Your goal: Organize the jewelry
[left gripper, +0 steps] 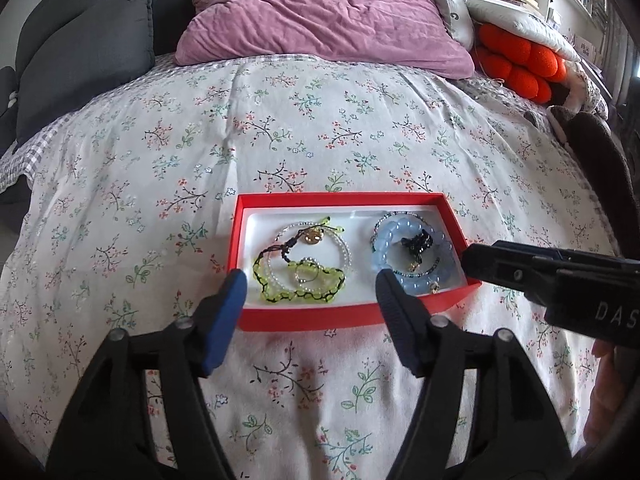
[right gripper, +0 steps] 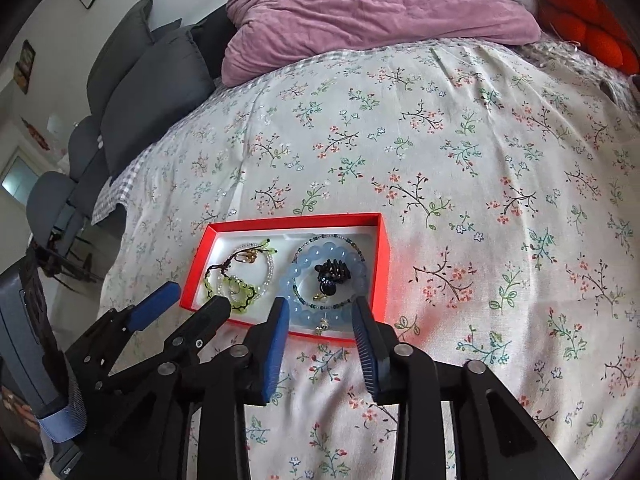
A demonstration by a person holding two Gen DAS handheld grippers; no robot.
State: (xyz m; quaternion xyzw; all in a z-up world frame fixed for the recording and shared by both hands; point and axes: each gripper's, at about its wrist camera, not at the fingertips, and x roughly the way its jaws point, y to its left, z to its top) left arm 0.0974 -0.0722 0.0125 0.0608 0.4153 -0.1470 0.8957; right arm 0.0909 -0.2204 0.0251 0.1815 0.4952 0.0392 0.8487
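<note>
While both claws hang over the floral bedspread [left gripper: 304, 128] with nothing between their pads, the red box [left gripper: 304, 318] lies just ahead of them, its long axis running across the view from left to right. Nearest, the left gripper [left gripper: 310, 292] stands with its jaws wide apart, tips over the box's near wall. Straight beyond it sits the yellow-green cord bracelet [left gripper: 298, 294] with clear bead loops, in the left half. The right gripper [right gripper: 322, 314] is parted more narrowly and empty, and points at the right half, where the blue bead bracelet [right gripper: 308, 312] rings a small dark charm [right gripper: 332, 274]. Each claw is thus nearer its own cluster, so I judge any next pick falls to the hand directly facing it. Farther off lies the purple pillow [left gripper: 320, 12].
</note>
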